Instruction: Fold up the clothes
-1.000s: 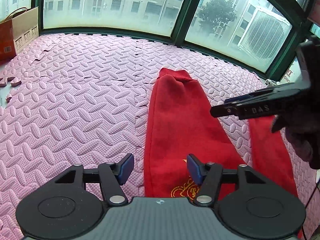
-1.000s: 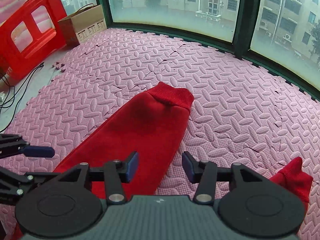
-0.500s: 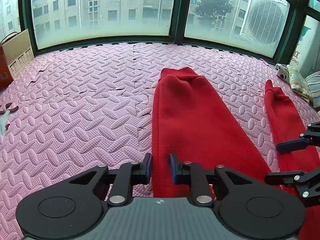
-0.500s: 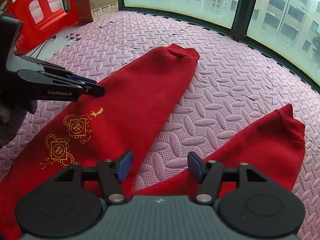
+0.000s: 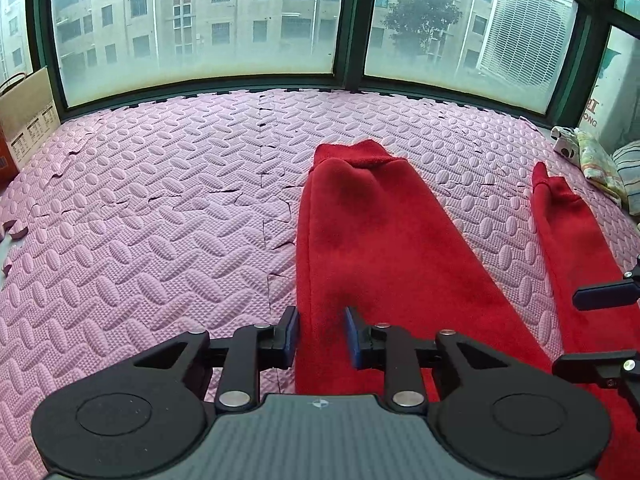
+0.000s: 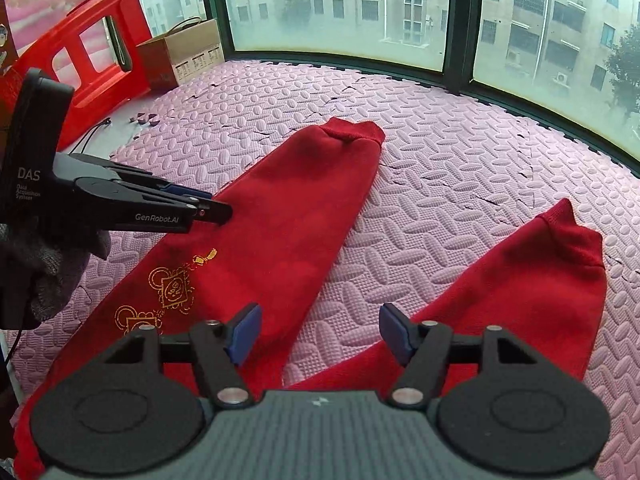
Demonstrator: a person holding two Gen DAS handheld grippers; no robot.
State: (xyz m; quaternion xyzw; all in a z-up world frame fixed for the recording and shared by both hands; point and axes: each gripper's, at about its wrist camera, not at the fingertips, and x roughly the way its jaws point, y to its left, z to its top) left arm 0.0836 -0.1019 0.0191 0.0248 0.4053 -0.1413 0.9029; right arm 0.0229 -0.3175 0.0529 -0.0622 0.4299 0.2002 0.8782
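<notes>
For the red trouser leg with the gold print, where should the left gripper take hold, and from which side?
Probably the outer long edge of the printed trouser leg, approached from the bare mat side. The leg lies flat, so only an edge gives the fingers something to pinch, and the left gripper already straddles it, open.

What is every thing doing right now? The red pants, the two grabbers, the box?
red pants: spread flat on the mat, legs apart, unfolded.
left gripper: open, over the left leg's edge.
right gripper: open, holding nothing.
cardboard box: top open.
pink mat: some tile seams lifted.
</notes>
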